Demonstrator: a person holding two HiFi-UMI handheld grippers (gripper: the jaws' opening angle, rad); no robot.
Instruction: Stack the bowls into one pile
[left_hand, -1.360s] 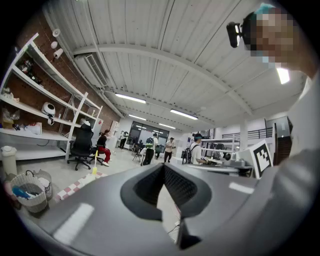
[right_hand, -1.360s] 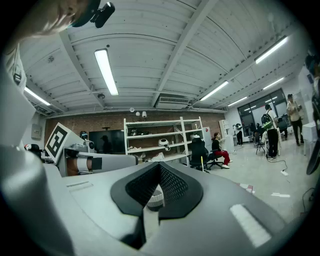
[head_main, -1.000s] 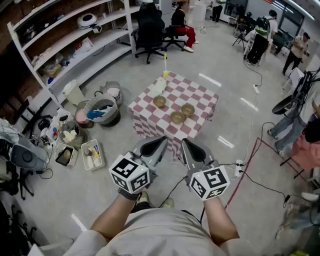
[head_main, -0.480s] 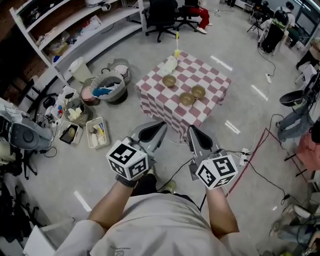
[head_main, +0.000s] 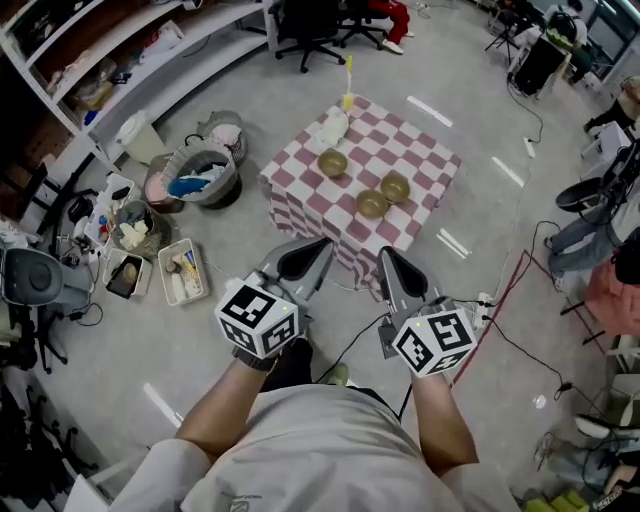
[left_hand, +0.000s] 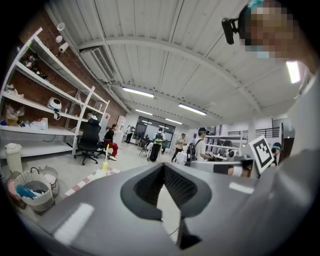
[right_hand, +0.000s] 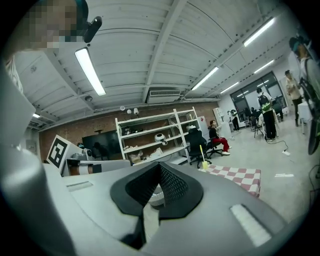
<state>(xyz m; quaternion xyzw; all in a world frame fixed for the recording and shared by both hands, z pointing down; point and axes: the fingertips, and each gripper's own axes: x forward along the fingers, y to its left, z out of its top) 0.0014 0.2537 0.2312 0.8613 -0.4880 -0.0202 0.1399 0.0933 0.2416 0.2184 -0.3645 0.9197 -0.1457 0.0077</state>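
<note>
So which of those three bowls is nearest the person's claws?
The front bowl, by the near edge of the table; the right bowl and left bowl sit farther back.

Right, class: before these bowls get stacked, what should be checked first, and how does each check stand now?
1. Left bowl, right bowl and near bowl upright on the checkered table: ok.
2. Bowls apart, none stacked: ok.
3. Left gripper empty: ok, jaws together.
4. Right gripper empty: ok, jaws together.
5. Grippers within reach of the table: not ok, held short of it.
6. Bowls empty inside: cannot tell.
</note>
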